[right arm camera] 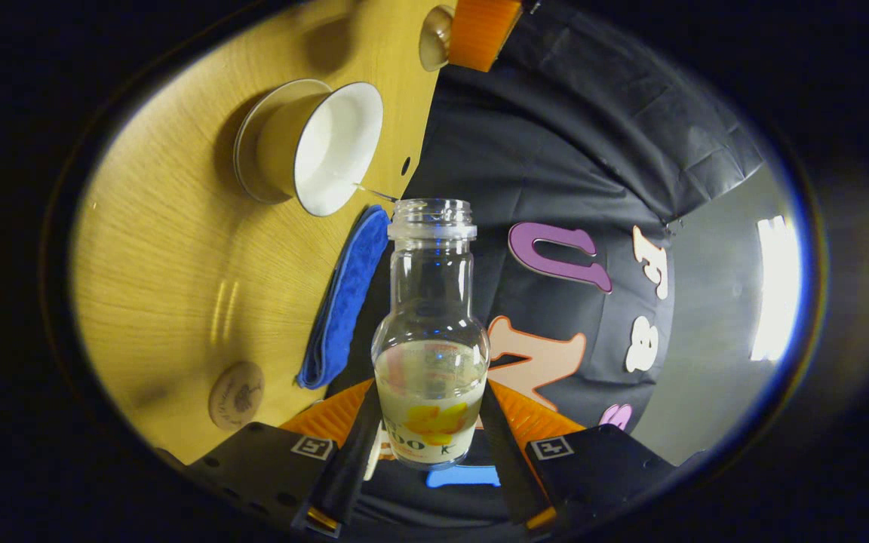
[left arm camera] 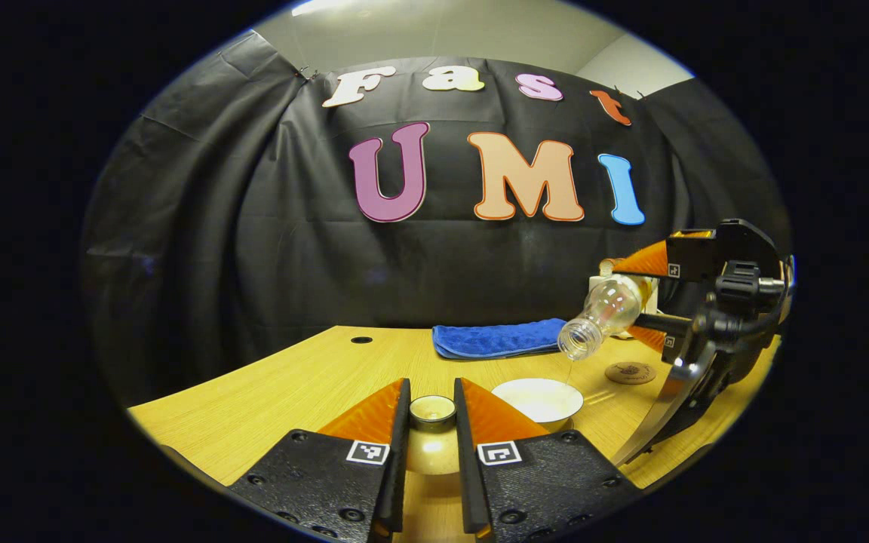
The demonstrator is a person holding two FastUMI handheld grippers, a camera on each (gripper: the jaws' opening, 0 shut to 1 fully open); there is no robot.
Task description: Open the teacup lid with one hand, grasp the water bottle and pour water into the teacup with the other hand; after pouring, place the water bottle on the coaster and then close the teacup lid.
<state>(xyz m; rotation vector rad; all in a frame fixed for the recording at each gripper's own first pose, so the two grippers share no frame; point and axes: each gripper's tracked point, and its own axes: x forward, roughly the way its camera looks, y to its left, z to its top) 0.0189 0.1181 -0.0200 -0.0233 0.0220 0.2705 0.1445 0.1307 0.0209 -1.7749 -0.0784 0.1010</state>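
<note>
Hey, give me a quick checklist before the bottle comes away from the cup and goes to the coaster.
1. Clear glass water bottle gripped by the right tongs, fingers on both sides: ok.
2. Thin stream landing inside the white-lined teacup: ok.
3. Water level in the cup: cannot tell.
4. Round gold teacup lid held off the cup in the left tongs: ok.
5. Small round brown coaster bare on the wooden table: ok.
6. Folded blue cloth apart from the coaster: ok.
</note>
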